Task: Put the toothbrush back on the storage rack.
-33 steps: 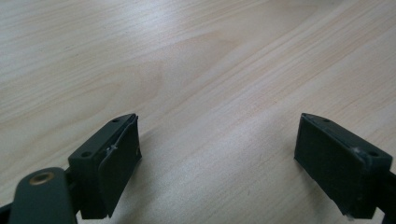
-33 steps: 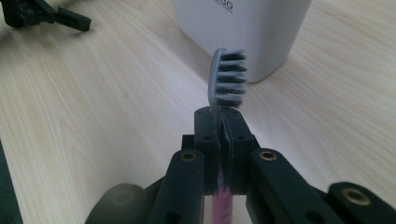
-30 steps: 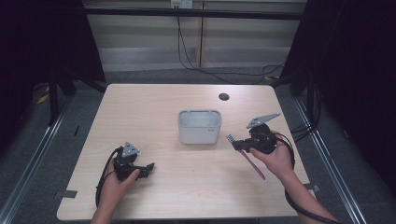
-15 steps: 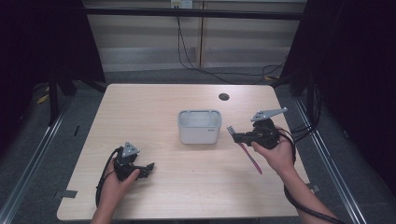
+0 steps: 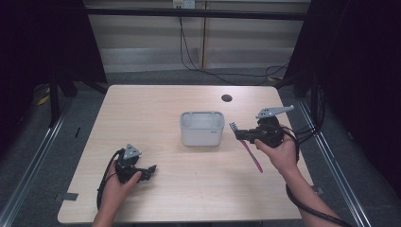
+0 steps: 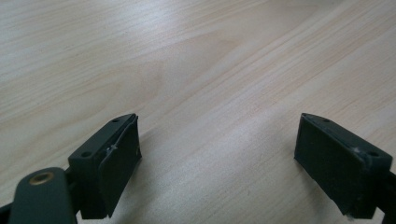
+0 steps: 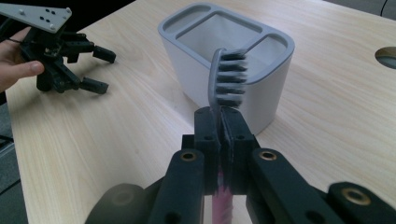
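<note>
A toothbrush (image 5: pixel 253 156) with a pink handle and a grey bristled head (image 7: pixel 229 77) is clamped at its neck in my right gripper (image 5: pixel 242 135), which is shut on it. The head points toward a white holder (image 5: pixel 202 135) with several compartments at the table's middle; the brush is just right of it and not touching. In the right gripper view, the jaws (image 7: pixel 219 123) pinch the neck, with the holder (image 7: pixel 261 100) right behind. My left gripper (image 5: pixel 150 171) rests low at the front left, open, with bare wood between its fingers (image 6: pixel 112 163).
A round dark cable hole (image 5: pixel 226 98) sits in the wooden table (image 5: pixel 156 109) near its far right. Black cables trail from both grippers. Dark floor and metal rails surround the table. In the right gripper view, the left gripper (image 7: pixel 103 70) lies far left.
My right gripper has carried the toothbrush slightly up and away from the front edge, its head staying beside the holder. The left gripper has not moved.
</note>
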Demonstrator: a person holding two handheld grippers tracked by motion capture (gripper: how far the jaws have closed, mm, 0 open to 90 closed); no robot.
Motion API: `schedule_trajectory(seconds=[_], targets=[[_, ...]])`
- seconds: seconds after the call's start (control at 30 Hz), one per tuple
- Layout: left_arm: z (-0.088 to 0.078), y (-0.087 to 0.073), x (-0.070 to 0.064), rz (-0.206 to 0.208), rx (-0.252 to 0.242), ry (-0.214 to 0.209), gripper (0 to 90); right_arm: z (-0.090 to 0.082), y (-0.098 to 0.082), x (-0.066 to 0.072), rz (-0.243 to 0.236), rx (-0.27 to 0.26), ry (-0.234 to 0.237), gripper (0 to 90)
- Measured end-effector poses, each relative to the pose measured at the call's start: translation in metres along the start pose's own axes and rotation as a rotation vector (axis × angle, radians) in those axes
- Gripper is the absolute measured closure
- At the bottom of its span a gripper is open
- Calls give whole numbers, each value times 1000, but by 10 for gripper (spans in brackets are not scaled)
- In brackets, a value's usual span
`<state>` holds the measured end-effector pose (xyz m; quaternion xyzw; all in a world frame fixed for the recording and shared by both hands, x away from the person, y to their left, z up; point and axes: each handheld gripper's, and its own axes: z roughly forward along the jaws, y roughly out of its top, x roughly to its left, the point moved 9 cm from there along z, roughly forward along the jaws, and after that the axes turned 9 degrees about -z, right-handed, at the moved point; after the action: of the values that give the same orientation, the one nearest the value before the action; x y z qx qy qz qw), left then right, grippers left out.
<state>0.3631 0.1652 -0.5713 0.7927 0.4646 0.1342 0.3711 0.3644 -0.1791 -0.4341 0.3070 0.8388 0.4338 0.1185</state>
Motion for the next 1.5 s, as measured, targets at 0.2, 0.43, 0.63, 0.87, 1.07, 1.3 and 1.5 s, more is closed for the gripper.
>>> schedule_trajectory(seconds=[0.2,0.43,0.63,0.87,1.07,1.3,1.5], targets=[[0,0,0,0,0,0,138,-2,6,-1,6,-32,-6,862],[0,0,0,0,0,0,138,-3,14,-6,22,-69,-22,862],[0,0,0,0,-2,1,138,-5,21,-8,37,-105,-27,862],[0,0,0,0,-1,0,138,-6,28,-10,43,-137,-42,862],[0,0,0,-1,-2,1,138,-5,35,-12,47,-159,-47,862],[0,0,0,0,0,0,138,-6,43,-14,46,-189,-65,862],[0,0,0,0,0,0,138,-7,48,-17,53,-210,-75,862]])
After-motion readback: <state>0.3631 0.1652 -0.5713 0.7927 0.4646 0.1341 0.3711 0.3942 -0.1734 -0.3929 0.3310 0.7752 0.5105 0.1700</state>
